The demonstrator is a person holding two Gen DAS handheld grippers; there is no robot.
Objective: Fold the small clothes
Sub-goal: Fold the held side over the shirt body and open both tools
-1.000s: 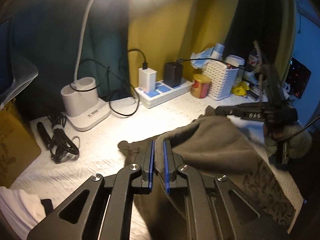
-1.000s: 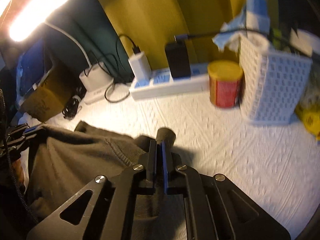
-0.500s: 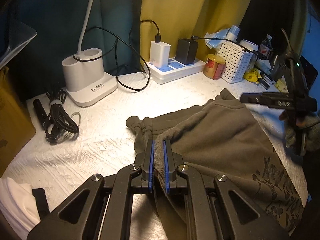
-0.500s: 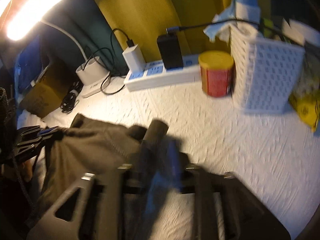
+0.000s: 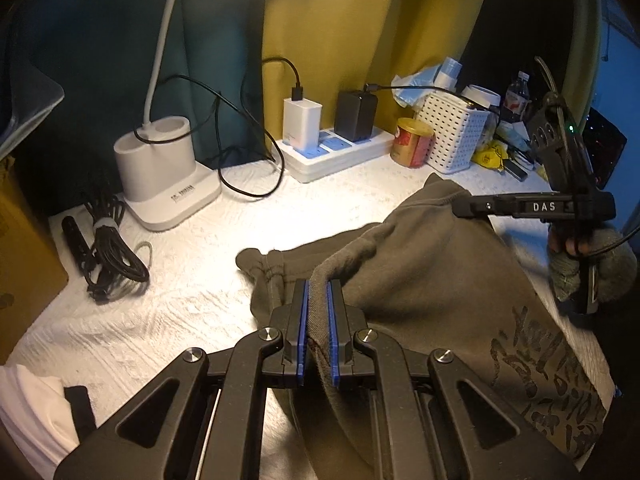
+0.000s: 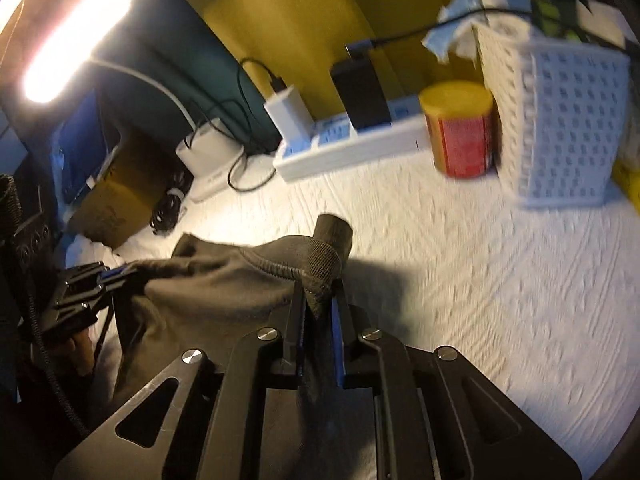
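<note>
An olive-grey garment (image 5: 432, 280) with a dark print lies on the white cloth-covered table (image 5: 192, 292). My left gripper (image 5: 318, 292) is shut on a fold of its edge near the ribbed hem. My right gripper (image 6: 318, 304) is shut on the other corner of the garment (image 6: 224, 284), by a ribbed cuff. In the left wrist view the right gripper (image 5: 468, 206) holds the cloth at the far right. In the right wrist view the left gripper (image 6: 108, 276) pinches the cloth at the left. The cloth is lifted between the two.
At the back stand a white lamp base (image 5: 160, 176), a power strip with chargers (image 5: 340, 148), a red and gold can (image 5: 412, 142) and a white basket (image 5: 456, 136). A bundled black cable (image 5: 108, 248) lies at the left. White cloth (image 5: 32, 416) lies at the near left.
Both grippers have kept their hold on the garment. The right gripper moved back toward the can and basket, carrying its corner of the cloth over the rest.
</note>
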